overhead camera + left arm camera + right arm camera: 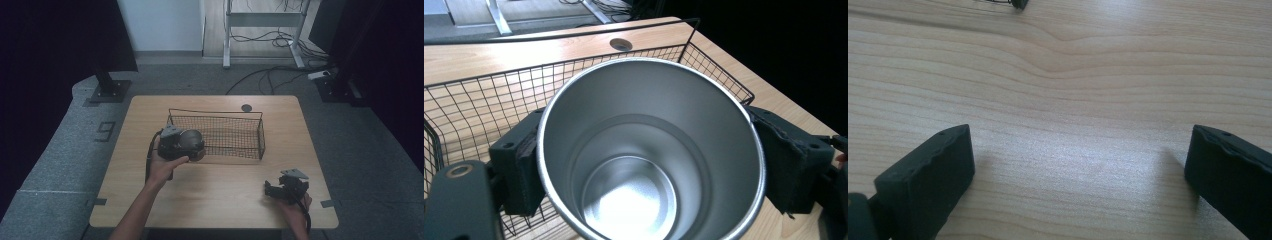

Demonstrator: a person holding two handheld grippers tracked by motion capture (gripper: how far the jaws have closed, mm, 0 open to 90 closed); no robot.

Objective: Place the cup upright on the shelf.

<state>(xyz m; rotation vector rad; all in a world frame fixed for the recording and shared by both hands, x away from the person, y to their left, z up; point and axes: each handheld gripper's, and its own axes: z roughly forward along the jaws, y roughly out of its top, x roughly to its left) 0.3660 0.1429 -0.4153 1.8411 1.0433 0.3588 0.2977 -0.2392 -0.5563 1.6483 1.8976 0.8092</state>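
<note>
A steel cup (649, 155) with an empty, shiny inside sits between the two black jaws of my left gripper (649, 160), which press on its sides. In the high view the left gripper (187, 145) holds the cup (191, 140) at the near left corner of a black wire basket (235, 135). The basket's mesh (479, 105) lies just past the cup. My right gripper (272, 190) rests low near the table's front right, and its jaws stand wide apart over bare wood (1078, 150) with nothing between them.
The wooden table (220, 195) has a round cable hole (246, 107) behind the basket. Cables and a desk frame (265, 30) lie on the floor beyond the table. Dark stands (107, 85) flank the far corners.
</note>
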